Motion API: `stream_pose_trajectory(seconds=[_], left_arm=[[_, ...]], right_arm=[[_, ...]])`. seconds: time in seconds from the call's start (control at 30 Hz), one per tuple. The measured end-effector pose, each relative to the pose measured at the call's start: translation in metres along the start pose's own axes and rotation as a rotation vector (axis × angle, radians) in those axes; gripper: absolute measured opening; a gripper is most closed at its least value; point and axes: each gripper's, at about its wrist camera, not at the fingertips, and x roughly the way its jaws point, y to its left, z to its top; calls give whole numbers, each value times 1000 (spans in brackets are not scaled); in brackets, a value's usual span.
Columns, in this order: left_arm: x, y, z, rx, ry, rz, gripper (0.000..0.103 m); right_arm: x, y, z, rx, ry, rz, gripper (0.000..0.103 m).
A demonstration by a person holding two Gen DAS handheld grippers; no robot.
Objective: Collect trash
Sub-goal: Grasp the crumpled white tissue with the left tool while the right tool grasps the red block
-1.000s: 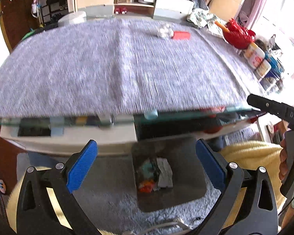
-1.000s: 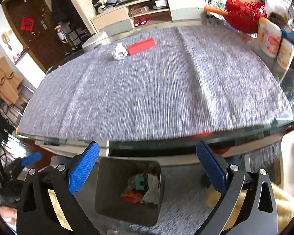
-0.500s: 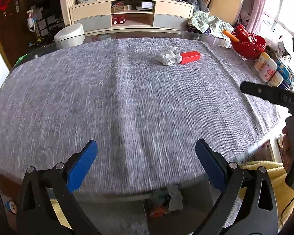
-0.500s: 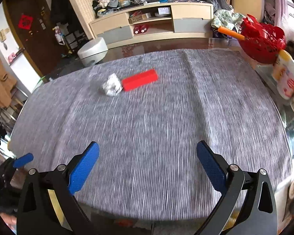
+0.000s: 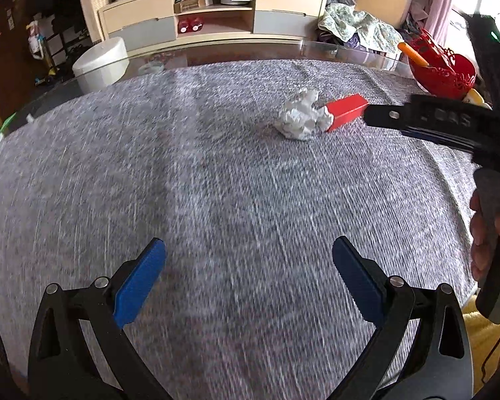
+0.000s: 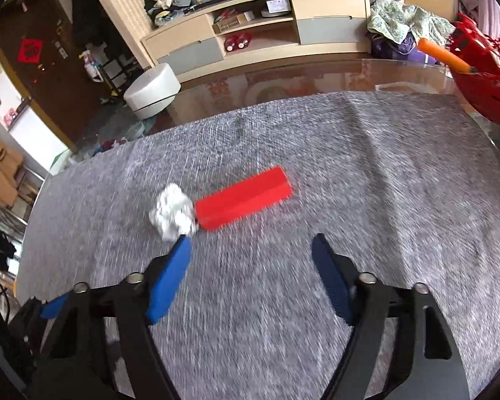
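Right wrist view, crumpled white paper ball (image 6: 174, 212), touching red block (image 6: 243, 199)

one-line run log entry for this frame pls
phase: approach | left gripper: open, empty | right gripper: jaws just closing partway, empty, short of red box | crumpled paper: beside box end, on grey cloth

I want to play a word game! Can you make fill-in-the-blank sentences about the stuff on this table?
1. The crumpled white paper ball lies beside a long ____ block.
2. Both rest on a fuzzy ____ cloth.
3. The right gripper has just been closing, with ____ between its jaws.
4. An orange carrot pokes out of a red ____.

Missing words: red; grey; nothing; basket
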Motion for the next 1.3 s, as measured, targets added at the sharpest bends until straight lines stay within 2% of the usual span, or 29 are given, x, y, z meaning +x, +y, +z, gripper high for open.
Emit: stream_pose_trajectory(seconds=[0.4, 0.47, 0.67, 0.83, 0.97, 1.03, 1.07, 1.13, 1.17, 1.23, 1.3], left_arm=[[23, -5, 39, 28, -18, -16, 95], [28, -4, 41, 26, -14, -15, 95], [44, -5, 52, 15, -12, -38, 95], [53, -16, 68, 29, -31, -59, 95], [62, -25, 79, 50, -37, -65, 93], [67, -28, 81, 55, -35, -74, 80], [68, -29, 82, 58, -39, -71, 80], [69, -33, 83, 79, -56, -57, 64], [68, -35, 84, 85, -61, -54, 60], [66, -35, 85, 84, -66, -58, 36], [64, -33, 86, 74, -59, -76, 29]], right_arm=[[43, 7, 26, 23, 46, -8, 63], [46, 9, 29, 1, 38, -30, 54], [56, 8, 46, -29, 39, -35, 38], [57, 9, 51, -79, 28, -49, 31], [57, 4, 53, -86, 37, -16, 30], [57, 0, 54, -90, 46, -4, 29], [57, -2, 55, -96, 48, -3, 29], [56, -4, 54, -101, 51, 1, 29], [55, -5, 53, -100, 52, 3, 29], [52, -8, 51, -96, 55, 6, 29], [49, -10, 48, -94, 59, 7, 29]])
